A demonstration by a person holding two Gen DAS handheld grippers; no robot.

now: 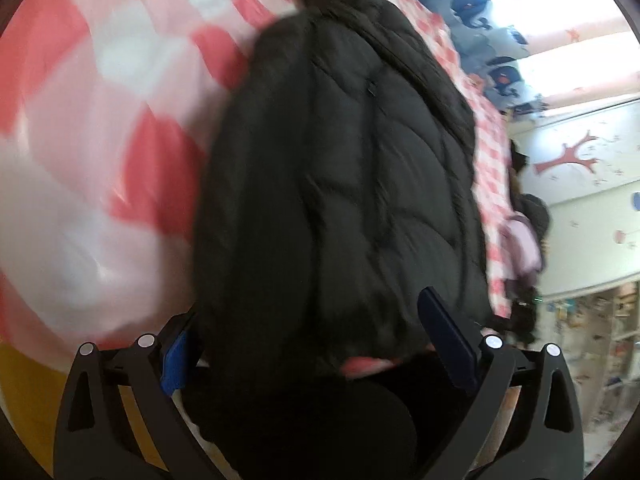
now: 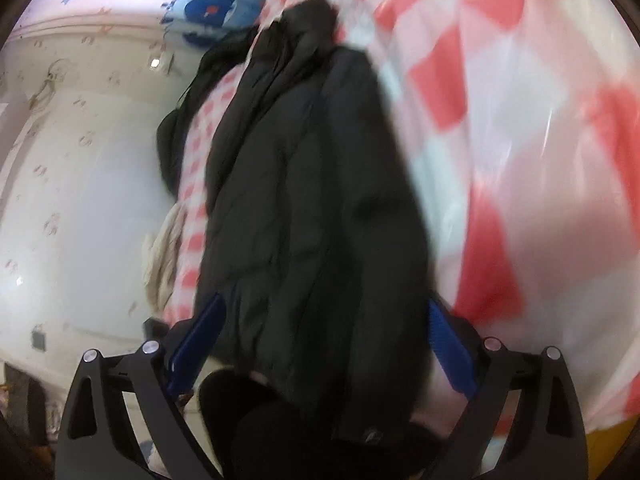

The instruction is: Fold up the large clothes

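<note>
A black quilted puffer jacket (image 1: 340, 184) lies lengthwise on a bed covered with a red and white checked spread (image 1: 100, 128). My left gripper (image 1: 304, 312) hovers at the jacket's near end with its jaws wide apart. The blue pads (image 1: 176, 360) stand on either side of the hem and do not pinch it. The right wrist view shows the same jacket (image 2: 312, 200) bunched into a long dark mound on the checked spread (image 2: 520, 160). My right gripper (image 2: 326, 302) is open, and its blue pads (image 2: 450, 348) flank the near end of the jacket. Both views are blurred by motion.
Blue whale-print bedding (image 1: 472, 8) lies at the far end of the bed. A pink garment (image 1: 520, 248) and a dark one (image 2: 176, 128) hang at the bed's edge. A decorated white wall (image 2: 80, 180) and cluttered shelves (image 1: 608, 340) lie beyond. A dark rounded shape (image 1: 304, 420) sits just under the grippers.
</note>
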